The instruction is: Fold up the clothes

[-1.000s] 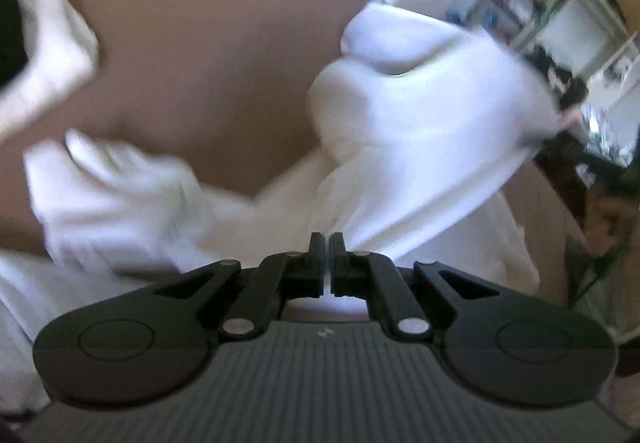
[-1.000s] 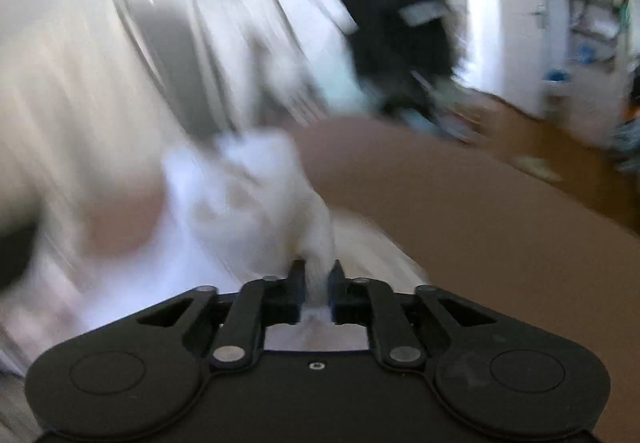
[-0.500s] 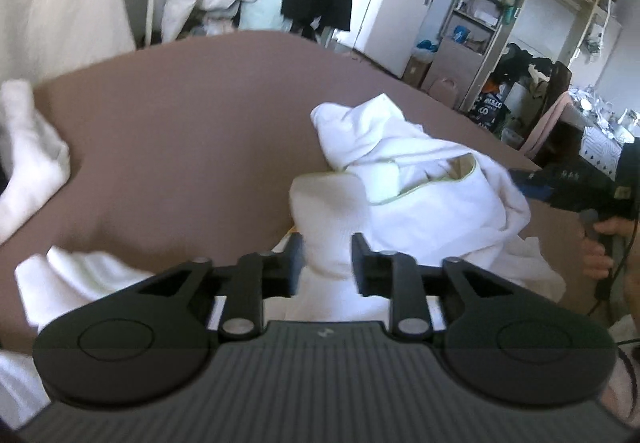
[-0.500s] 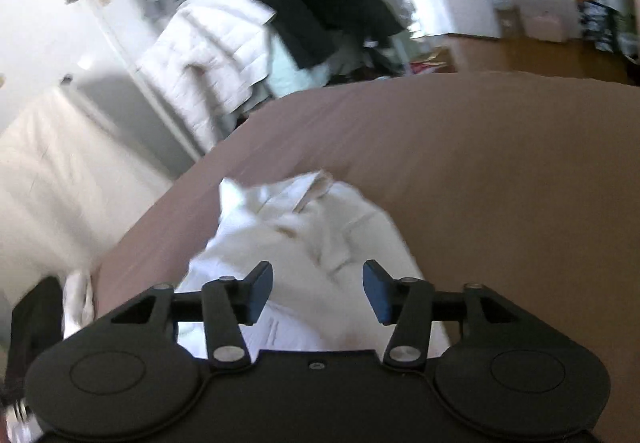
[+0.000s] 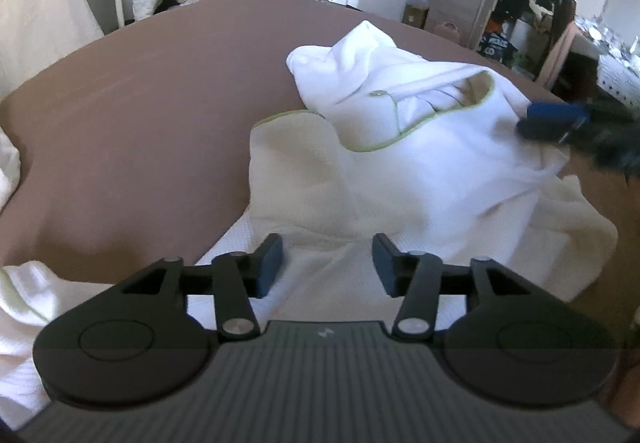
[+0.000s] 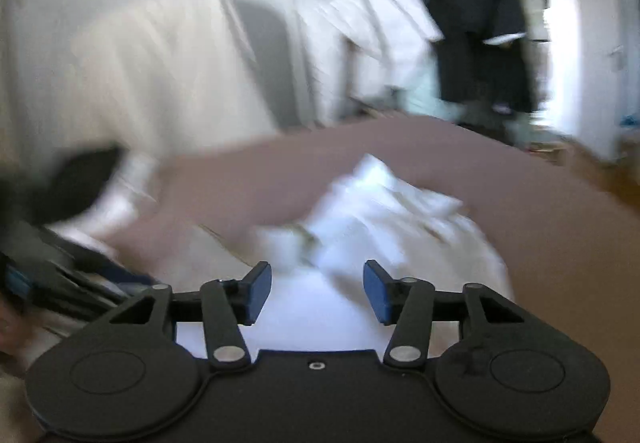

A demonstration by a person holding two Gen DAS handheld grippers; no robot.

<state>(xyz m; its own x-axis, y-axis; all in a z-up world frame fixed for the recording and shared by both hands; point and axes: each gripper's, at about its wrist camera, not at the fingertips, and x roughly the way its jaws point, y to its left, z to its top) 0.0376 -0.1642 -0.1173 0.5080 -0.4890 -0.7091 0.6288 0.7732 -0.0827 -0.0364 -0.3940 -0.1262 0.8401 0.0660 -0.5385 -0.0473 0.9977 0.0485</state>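
The left claw (image 5: 327, 263) is being held wide apart, with nothing gripped between its fingers (image 5: 269, 263). It is being positioned just above the near part of a white garment (image 5: 400, 171), and whether the fingertips are touching the fabric cannot be told. The garment is being displayed as a crumpled heap on a brown bed surface (image 5: 140, 103). A pale green trim (image 5: 416, 125) is being shown along an edge of the heap. A further white cloth (image 5: 24, 307) is lying at the lower left of the left wrist view, beside the claw body. At the right edge of that view, the blue pad of the right claw (image 5: 554, 119) is being shown at the far side of the garment; contact with the fabric cannot be confirmed because of blur.

In the right wrist view, the right claw (image 6: 317, 289) is likewise being held wide apart and released, with nothing between its blue pads (image 6: 376, 293). The white garment (image 6: 400, 227) is being shown blurred, directly ahead of the claw on the brown bed surface (image 6: 540, 227). White and dark clothes (image 6: 472, 23) are hanging in the background.
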